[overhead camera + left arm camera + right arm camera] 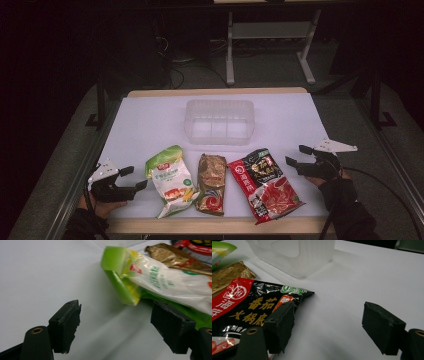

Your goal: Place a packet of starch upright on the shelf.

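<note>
Packets, three, laid in a row along the near edge of the white table (150, 125): a green-and-white packet (169, 181) at the left, a gold-brown packet (210, 183) in the middle, a black-and-red packet (263, 183) at the right. Left gripper (141, 177): jaws wide, nothing between them, low over the table just beside the green-and-white packet, whose folded green top (120, 277) lies close ahead of one jaw. Right gripper (296, 155): jaws likewise wide and empty, just beside the top corner of the black-and-red packet (257, 305). Handling note: I would judge a pinch on a flat sealed edge safer than on the puffed middle, with one jaw slid under the edge before closing. Clear plastic bin (220, 121): beyond the row, well apart from both grippers, upright, apparently divided inside, nothing in it.
</note>
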`<state>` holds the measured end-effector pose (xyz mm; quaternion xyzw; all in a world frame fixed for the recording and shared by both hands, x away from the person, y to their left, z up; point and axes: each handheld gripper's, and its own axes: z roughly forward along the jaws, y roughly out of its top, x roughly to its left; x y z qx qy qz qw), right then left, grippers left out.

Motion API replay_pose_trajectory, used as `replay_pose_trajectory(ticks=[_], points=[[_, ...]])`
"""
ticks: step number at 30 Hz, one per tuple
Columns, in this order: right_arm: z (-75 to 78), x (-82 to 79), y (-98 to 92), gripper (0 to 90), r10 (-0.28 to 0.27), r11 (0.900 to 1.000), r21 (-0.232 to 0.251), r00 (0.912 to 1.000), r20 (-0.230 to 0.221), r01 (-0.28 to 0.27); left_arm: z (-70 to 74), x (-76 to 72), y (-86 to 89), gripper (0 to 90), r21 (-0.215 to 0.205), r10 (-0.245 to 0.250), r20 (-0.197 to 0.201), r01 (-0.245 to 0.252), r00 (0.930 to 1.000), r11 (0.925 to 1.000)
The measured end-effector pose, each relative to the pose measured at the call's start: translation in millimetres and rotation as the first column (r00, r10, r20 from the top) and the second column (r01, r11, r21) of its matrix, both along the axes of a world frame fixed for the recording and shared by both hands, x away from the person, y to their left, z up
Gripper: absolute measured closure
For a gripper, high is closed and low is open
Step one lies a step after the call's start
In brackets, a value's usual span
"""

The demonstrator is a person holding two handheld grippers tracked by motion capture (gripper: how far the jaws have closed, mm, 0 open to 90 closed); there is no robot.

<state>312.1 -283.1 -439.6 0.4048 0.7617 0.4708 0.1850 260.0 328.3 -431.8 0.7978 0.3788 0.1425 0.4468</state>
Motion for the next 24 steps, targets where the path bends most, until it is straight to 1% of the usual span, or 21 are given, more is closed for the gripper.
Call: replay_pose_trajectory(ticks=[1,2,3,4,5,6,7,8,9,10,11,12,13,14,16,18,19,20,21,22,24], points=[[-0.4,0.3,0.5,25.7,0.005,1.0,0.0,1.0,-0.004,-0.005,-1.2,0.7,-1.5,22.8,-0.002,-0.016,-0.019,0.016,0.9997,0.9999],[-0.9,0.7,1.0,27.7,0.013,1.0,0.004,0.9998,-0.017,-0.013,-2.8,1.3,-3.6,22.6,-0.013,-0.025,-0.037,0.025,0.999,0.9996],[-1.5,1.5,1.4,28.7,0.023,1.0,0.004,0.9995,-0.02,-0.022,-2.8,1.3,-3.6,22.1,-0.013,-0.025,-0.037,0.025,0.999,0.9996],[-1.5,1.5,1.4,28.7,0.023,1.0,0.004,0.9995,-0.02,-0.022,-4.5,1.8,-5.1,22.1,-0.042,-0.043,-0.066,0.04,0.9969,0.9983],[-1.3,3.2,2.8,27.7,0.024,1.0,-0.003,0.9996,-0.016,-0.024,-7.8,2.0,-8.5,20.3,-0.058,-0.065,-0.109,0.059,0.9919,0.9966],[-0.5,4.1,3.7,27.7,0.021,1.0,-0.002,0.9996,-0.019,-0.021,-9.5,1.9,-10.9,20.1,-0.055,-0.066,-0.124,0.06,0.99,0.9967],[-0.5,4.1,3.7,27.7,0.021,1.0,-0.002,0.9996,-0.019,-0.021,-9.5,1.9,-10.9,18.8,-0.055,-0.066,-0.124,0.06,0.99,0.9967],[1.5,6.6,7.4,27.2,0.032,0.999,-0.005,0.9994,-0.014,-0.032,-13.3,3.7,-15.0,16.9,-0.052,-0.065,-0.154,0.057,0.986,0.997],[1.5,6.6,7.4,27.2,0.032,0.999,-0.005,0.9994,-0.014,-0.032,-13.3,3.7,-15.0,16.7,-0.052,-0.065,-0.154,0.057,0.986,0.997],[2.3,7.7,9.9,26.9,0.036,0.999,-0.009,0.9993,-0.008,-0.036,-14.3,5.7,-17.1,16.7,-0.032,-0.037,-0.162,0.032,0.9861,0.999],[2.6,9.5,15.7,26.3,0.047,0.999,-0.016,0.9988,-0.01,-0.048,-15.1,8.2,-17.3,16.7,-0.06,-0.024,-0.183,0.013,0.9829,0.9981],[2.3,9.4,18.6,26.3,0.058,0.998,-0.021,0.9982,-0.013,-0.059,-15.1,8.2,-17.3,16.7,-0.06,-0.024,-0.183,0.013,0.9829,0.9981],[1.9,9.0,20.7,26.2,0.065,0.997,-0.035,0.9978,-0.01,-0.065,-15.5,9.7,-17.5,16.4,-0.069,-0.022,-0.196,0.009,0.9803,0.9976],[1.4,8.7,22.1,26.3,0.067,0.997,-0.044,0.9977,-0.01,-0.067,-16.2,13.5,-17.1,15.7,-0.098,-0.022,-0.215,0.001,0.9764,0.9952],[0.9,8.4,22.2,26.5,0.069,0.997,-0.042,0.9975,-0.016,-0.069,-16.4,17.4,-16.6,15.7,-0.101,-0.013,-0.214,-0.009,0.9768,0.9948],[-0.1,8.1,20.9,26.5,0.062,0.997,-0.041,0.9979,-0.019,-0.063,-16.9,20.5,-17.4,15.9,-0.114,-0.003,-0.228,-0.024,0.9737,0.9932],[-0.6,7.7,20.4,26.9,0.06,0.997,-0.041,0.9979,-0.023,-0.061,-16.8,22.1,-18.1,16.1,-0.124,0.003,-0.243,-0.034,0.9701,0.9917],[-0.6,7.7,20.4,26.9,0.06,0.997,-0.041,0.9979,-0.023,-0.061,-16.8,22.1,-18.1,18.2,-0.124,0.003,-0.243,-0.034,0.9701,0.9917],[-1.6,7.0,19.5,27.1,0.059,0.997,-0.046,0.998,-0.024,-0.06,-14.5,23.4,-19.3,23.0,-0.138,0.003,-0.251,-0.039,0.9679,0.9897],[-1.8,6.7,19.5,27.1,0.059,0.997,-0.046,0.9979,-0.025,-0.06,-13.5,23.4,-20.0,24.7,-0.14,0.005,-0.251,-0.041,0.9679,0.9892],[-1.7,6.4,19.5,27.2,0.058,0.997,-0.049,0.9981,-0.023,-0.059,-12.4,23.2,-19.8,24.6,-0.137,0.005,-0.25,-0.04,0.9681,0.9898]])
